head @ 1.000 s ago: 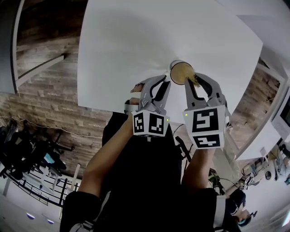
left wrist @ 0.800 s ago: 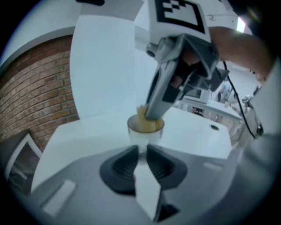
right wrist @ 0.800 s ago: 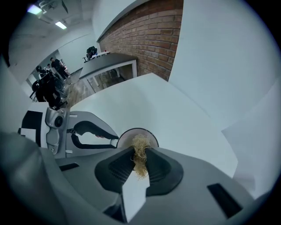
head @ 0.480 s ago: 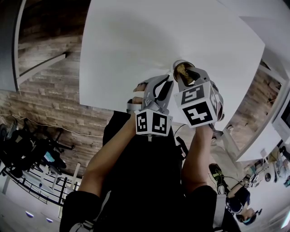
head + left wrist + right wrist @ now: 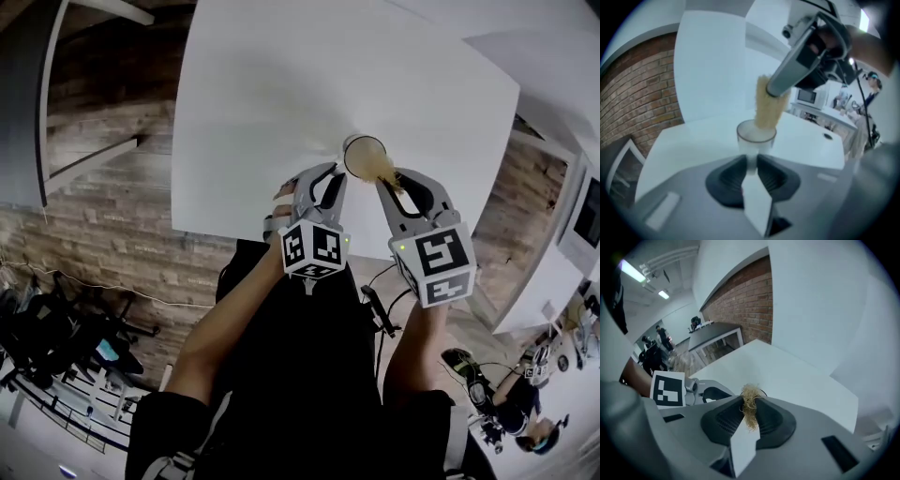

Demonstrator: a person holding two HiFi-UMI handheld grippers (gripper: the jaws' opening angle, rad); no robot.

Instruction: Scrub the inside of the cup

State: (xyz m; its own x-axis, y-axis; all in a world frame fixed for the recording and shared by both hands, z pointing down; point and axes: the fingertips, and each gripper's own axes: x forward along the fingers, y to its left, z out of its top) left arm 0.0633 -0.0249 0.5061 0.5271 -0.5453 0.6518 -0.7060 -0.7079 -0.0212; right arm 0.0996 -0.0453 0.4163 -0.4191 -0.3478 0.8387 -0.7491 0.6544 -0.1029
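Note:
A clear cup (image 5: 360, 148) stands upright on the white table (image 5: 272, 94) near its front edge. In the left gripper view the cup (image 5: 756, 138) sits just ahead of my left gripper (image 5: 751, 161), whose pads press on its lower wall while the jaws are opening. In the head view my left gripper (image 5: 334, 174) is at the cup's left. My right gripper (image 5: 392, 180) is shut on a tan fibrous scrubber (image 5: 381, 169). That scrubber (image 5: 768, 107) hangs with its lower end inside the cup's mouth. In the right gripper view the scrubber (image 5: 750, 405) is pinched between the pads of my right gripper (image 5: 750, 409).
The table's front edge runs just under both grippers, with wood-plank floor (image 5: 103, 216) to the left. A brick wall (image 5: 637, 103) lies beyond the table. A counter with a microwave (image 5: 808, 97) and people stand in the background.
Half a second ago my right gripper was tipped over the cup with the scrubber deep inside. It has swung back toward me, lifting the scrubber to the rim. The left gripper stays at the cup.

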